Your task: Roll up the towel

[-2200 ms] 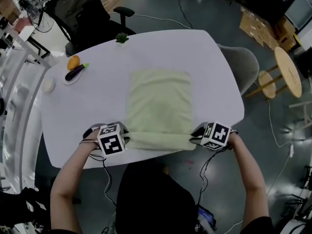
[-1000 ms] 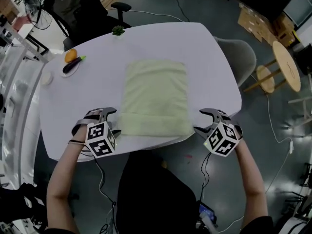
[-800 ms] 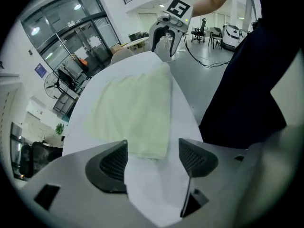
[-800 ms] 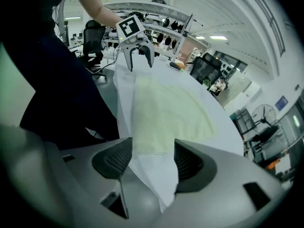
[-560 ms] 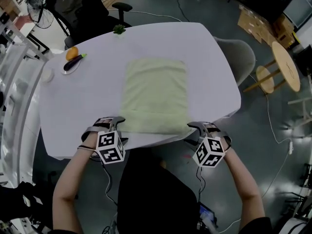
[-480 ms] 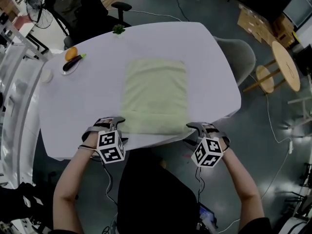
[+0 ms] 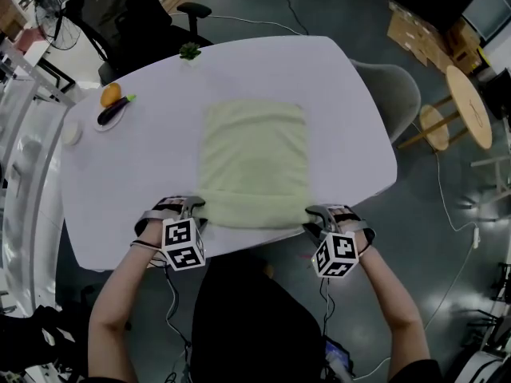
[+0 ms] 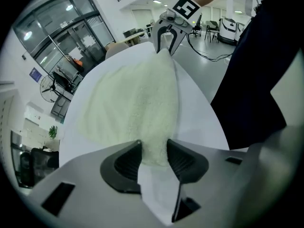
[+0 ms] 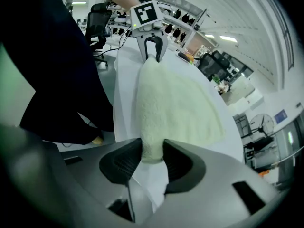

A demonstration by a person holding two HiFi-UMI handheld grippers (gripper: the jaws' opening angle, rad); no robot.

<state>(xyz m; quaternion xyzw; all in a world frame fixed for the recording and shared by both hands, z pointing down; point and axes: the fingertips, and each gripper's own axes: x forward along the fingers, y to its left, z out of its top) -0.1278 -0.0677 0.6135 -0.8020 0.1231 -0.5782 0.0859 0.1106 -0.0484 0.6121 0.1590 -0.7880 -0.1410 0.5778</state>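
Observation:
A pale green towel [image 7: 254, 162] lies flat on the white table [image 7: 144, 174], its near end folded into a thick roll [image 7: 251, 212] along the front edge. My left gripper [image 7: 197, 211] has just closed its jaws on the roll's left end [image 8: 153, 146]. At the roll's right end [image 9: 152, 148], my right gripper [image 7: 310, 218] has likewise just closed, and its pads press on the cloth. Each gripper view shows the other gripper at the far end of the roll: the right gripper [image 8: 166, 38] and the left gripper [image 9: 153, 47].
At the table's far left lie an orange [image 7: 110, 94] and an aubergine [image 7: 110, 114] on a small plate, with a white disc [image 7: 70, 134] nearby. A small plant [image 7: 189, 51] stands at the far edge. A grey chair [image 7: 391, 94] sits to the right of the table.
Both grippers have come down and inward from beside the towel onto the ends of its rolled near edge. Their jaws have closed on the cloth.

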